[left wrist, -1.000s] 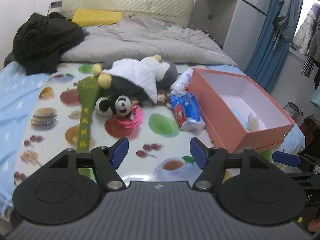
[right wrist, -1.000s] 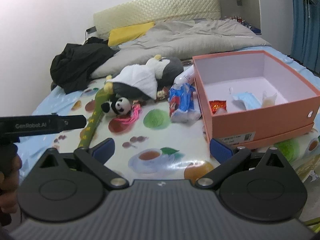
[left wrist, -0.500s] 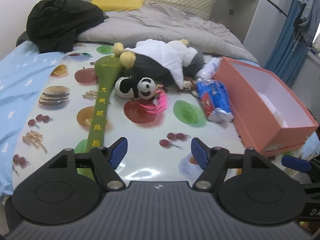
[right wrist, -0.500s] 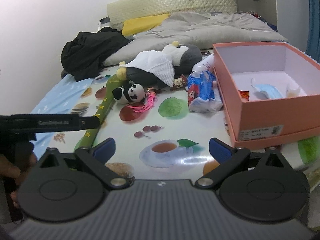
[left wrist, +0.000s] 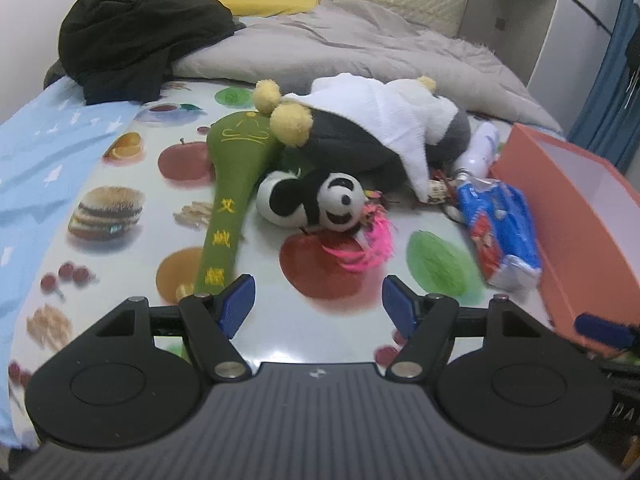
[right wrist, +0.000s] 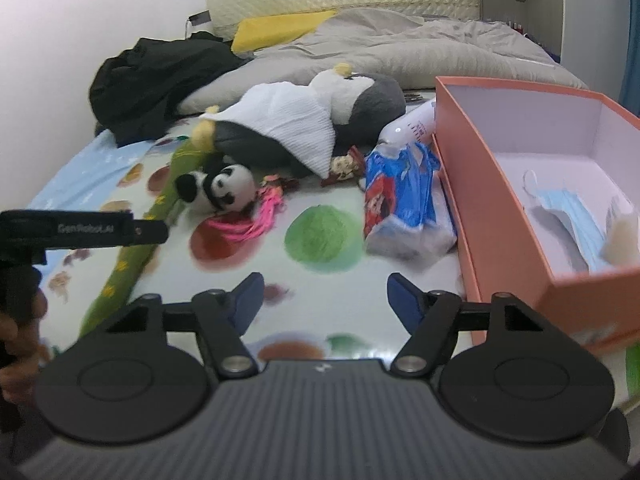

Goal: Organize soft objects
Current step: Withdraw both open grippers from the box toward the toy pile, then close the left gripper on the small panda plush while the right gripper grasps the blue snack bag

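Left wrist view: low over bed foot, angled downward toward headboard, near small panda plush [left wrist: 316, 204]. Right wrist view: further right, same heading, close beside orange box [right wrist: 504, 216]. Shared: panda plush [right wrist: 224, 190], box [left wrist: 576, 208], printed sheet [left wrist: 128, 208].

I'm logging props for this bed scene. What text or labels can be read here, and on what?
"GenRobot.AI": left hand-held gripper.
Yellow embroidered characters on the green plush stick: too blurred to read.
Print on the white bottle: too small.
Print on the blue packet: unreadable.
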Demonstrator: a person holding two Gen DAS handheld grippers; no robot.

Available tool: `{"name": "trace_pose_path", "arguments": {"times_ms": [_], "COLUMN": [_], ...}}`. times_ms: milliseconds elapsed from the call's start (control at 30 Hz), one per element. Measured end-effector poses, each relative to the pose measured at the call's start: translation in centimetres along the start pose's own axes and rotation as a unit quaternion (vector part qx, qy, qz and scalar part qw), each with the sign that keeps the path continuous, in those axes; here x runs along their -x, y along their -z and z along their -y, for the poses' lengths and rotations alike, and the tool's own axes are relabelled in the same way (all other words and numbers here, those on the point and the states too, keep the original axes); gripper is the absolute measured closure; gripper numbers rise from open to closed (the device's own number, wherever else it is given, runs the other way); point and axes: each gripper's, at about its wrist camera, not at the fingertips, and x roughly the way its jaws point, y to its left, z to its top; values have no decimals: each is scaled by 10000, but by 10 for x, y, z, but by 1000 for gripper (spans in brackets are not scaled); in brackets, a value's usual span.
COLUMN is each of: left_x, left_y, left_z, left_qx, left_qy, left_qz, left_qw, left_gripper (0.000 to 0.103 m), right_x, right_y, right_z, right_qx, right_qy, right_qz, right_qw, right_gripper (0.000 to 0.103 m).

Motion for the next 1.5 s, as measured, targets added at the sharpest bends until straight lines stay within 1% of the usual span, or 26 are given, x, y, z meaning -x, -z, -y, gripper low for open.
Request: {"name": "trace_pose_path", "arguments": {"times_ms": [167, 300, 400, 500, 600, 667, 700, 767, 800, 833, 933, 967, 1000, 1033, 1067, 1133, 1200, 1300, 1500], "left_x": [-31, -56, -70, -83, -92, -98, -102, -107, -109, -110, -109, -109, -107, -105, -103, -96, -88, -74, -42], "left_y": [-19, -31, -37, -44, -48, -49, -50, -51, -50, -50, -49, -48, -48, -47, -46, -44, -41, -35, -17], "left_z": [2, 4, 5, 4, 2, 1, 0, -2, -3, -4, -7, -7, -8, -8, -8, -9, -9, -10, -7], "left_qx": [-568, -1169, -1505, -1747, -1891, -1942, -1949, -1932, -1928, -1918, -1834, -1801, -1752, -1705, -1649, -1495, -1299, -952, -415], "left_qy": [-246, -429, -539, -600, -543, -526, -505, -420, -398, -390, -328, -309, -293, -278, -266, -244, -263, -277, -359], "left_qz": [-30, -84, -57, -22, 0, -37, -75, -141, -166, -179, -135, -128, -111, -104, -100, -80, -96, -81, -44], "left_qw": [9981, 9922, 9871, 9828, 9805, 9795, 9795, 9802, 9803, 9805, 9824, 9831, 9840, 9849, 9859, 9884, 9911, 9950, 9985], "left_gripper": [28, 28, 28, 28, 30, 38, 41, 54, 58, 65, 70, 72, 72, 73, 74, 76, 76, 77, 77], "right_x": [-29, -55, -70, -83, -92, -101, -106, -114, -119, -122, -129, -130, -131, -132, -131, -129, -124, -112, -80], "right_y": [-21, -36, -44, -51, -55, -57, -56, -55, -53, -52, -47, -46, -46, -45, -44, -43, -43, -43, -38], "right_z": [3, 5, 5, 6, 4, 5, 6, 6, 5, 6, 7, 7, 8, 9, 9, 7, 6, 5, -3], "right_qx": [102, 201, 305, 416, 631, 701, 715, 848, 923, 922, 910, 900, 889, 870, 867, 913, 895, 872, 899], "right_qy": [344, 606, 786, 956, 1157, 1260, 1301, 1393, 1414, 1413, 1399, 1391, 1377, 1335, 1281, 1251, 1182, 1055, 862], "right_qz": [36, 62, 34, 61, 118, 55, -9, -102, -175, -239, -396, -428, -464, -492, -518, -508, -491, -456, -336], "right_qw": [9993, 9979, 9964, 9945, 9912, 9895, 9889, 9866, 9855, 9854, 9852, 9853, 9854, 9860, 9866, 9866, 9877, 9895, 9916], "right_gripper": [34, 35, 36, 36, 37, 37, 37, 37, 37, 37, 38, 44, 52, 55, 62, 67, 78, 84, 86]}}
